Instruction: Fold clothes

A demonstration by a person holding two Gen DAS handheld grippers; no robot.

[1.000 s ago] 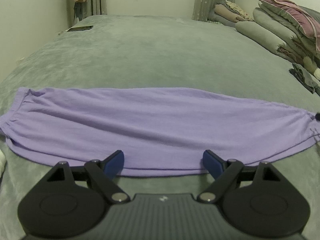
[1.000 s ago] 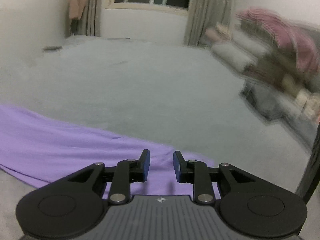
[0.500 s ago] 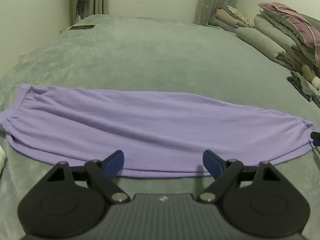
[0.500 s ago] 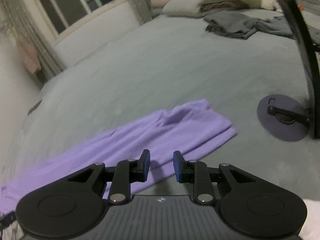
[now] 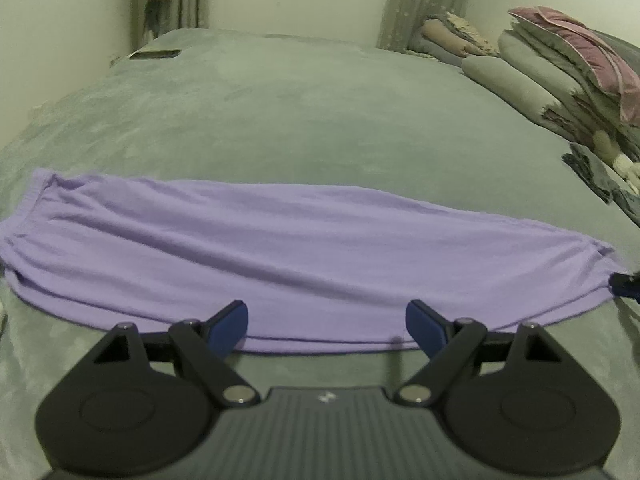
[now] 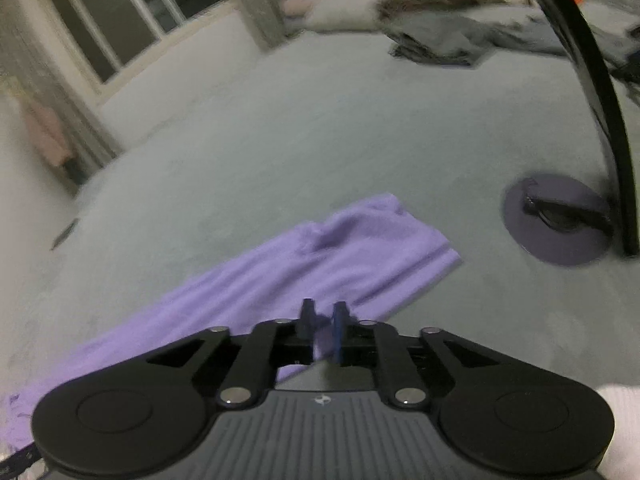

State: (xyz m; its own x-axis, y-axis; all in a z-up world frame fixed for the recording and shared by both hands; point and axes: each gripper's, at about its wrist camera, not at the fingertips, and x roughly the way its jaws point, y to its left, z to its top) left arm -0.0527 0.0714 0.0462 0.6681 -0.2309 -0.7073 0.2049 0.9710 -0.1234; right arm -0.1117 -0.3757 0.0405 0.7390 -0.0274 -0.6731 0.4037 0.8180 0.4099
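A long lilac garment [image 5: 304,248] lies flat across the grey-green bed, folded lengthwise, with its waistband end at the left. My left gripper [image 5: 326,322] hovers open and wide at the garment's near edge, with nothing between its blue pads [image 5: 228,322]. In the right wrist view the garment [image 6: 320,256] runs away to the lower left. My right gripper [image 6: 323,316] has its fingers drawn close with lilac cloth between them, near the garment's right end. Its tip [image 5: 624,284] shows at that end in the left wrist view.
Stacked quilts and pillows [image 5: 560,76] line the right side of the bed, with dark clothes [image 5: 600,176] in front of them. A black stand with a round base [image 6: 556,220] sits on the bed beyond the garment's right end. A flat dark item [image 5: 154,54] lies far left.
My right gripper's fingers have closed from a narrow gap onto the garment's right end and its view has tilted. My left gripper has stayed open and has barely moved.
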